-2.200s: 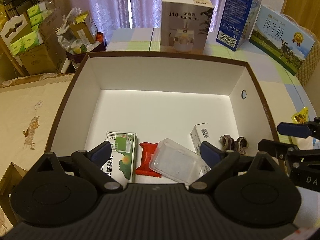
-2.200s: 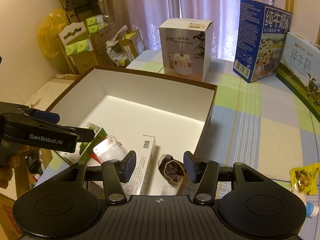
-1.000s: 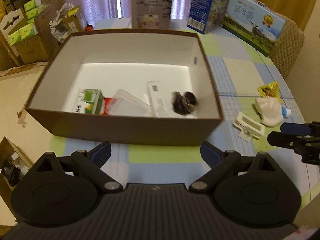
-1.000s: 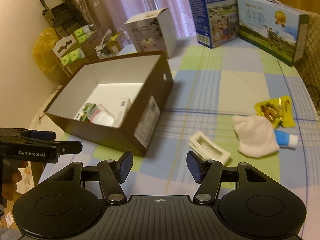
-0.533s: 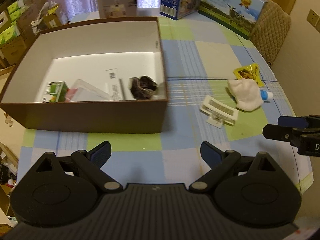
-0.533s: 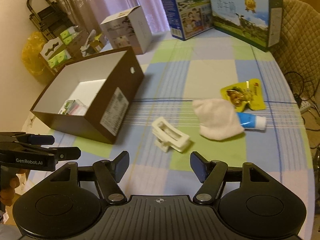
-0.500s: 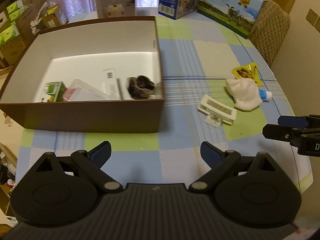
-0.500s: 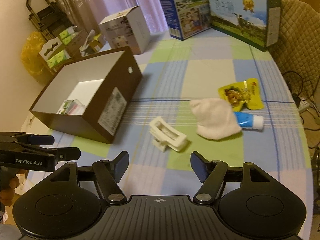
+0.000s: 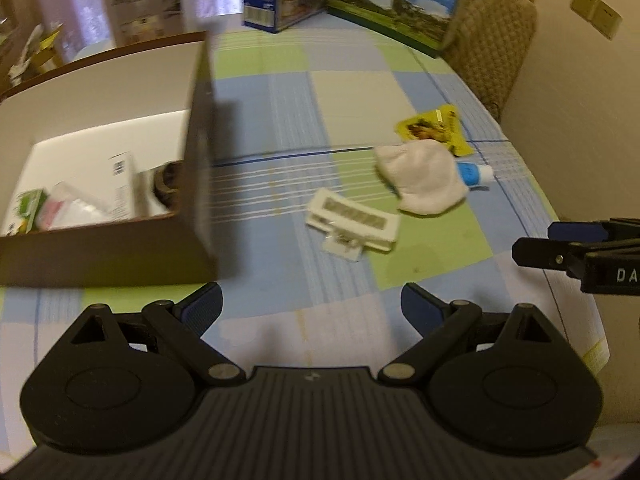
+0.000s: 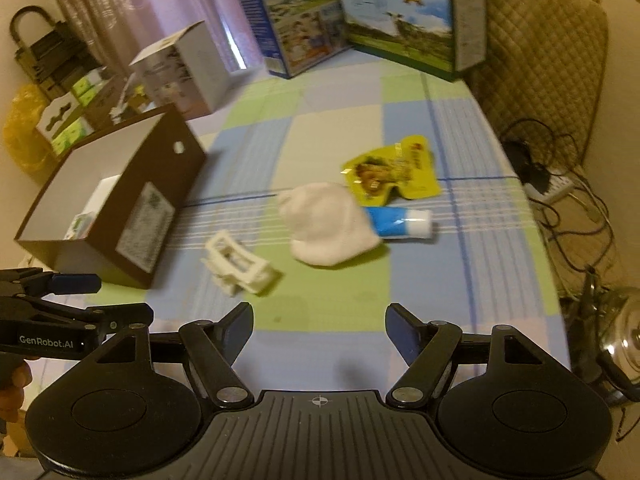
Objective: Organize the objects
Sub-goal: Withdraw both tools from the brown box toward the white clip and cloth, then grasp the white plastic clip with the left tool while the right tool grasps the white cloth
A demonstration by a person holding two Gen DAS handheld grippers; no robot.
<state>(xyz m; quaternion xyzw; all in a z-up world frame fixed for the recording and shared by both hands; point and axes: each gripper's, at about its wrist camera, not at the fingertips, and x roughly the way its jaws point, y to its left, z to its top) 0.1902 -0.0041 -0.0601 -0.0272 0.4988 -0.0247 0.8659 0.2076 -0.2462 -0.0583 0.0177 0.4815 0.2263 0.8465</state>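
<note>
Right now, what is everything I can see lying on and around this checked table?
Brown cardboard box: one, white inside, table's left, holding several small items.
White plastic hair clip: one, beside the box.
White cloth: one, mid-table, overlapping the tube's end.
Blue and white tube: one, right of the cloth.
Yellow snack packet: one, behind the cloth.
Printed milk cartons: two, blue and green, far edge.
White humidifier carton: one, behind the box.
Quilted beige chair: one, table's right.
Left tool: black, blue pads, open, empty.
Right tool: black, blue pads, opening, empty.
</note>
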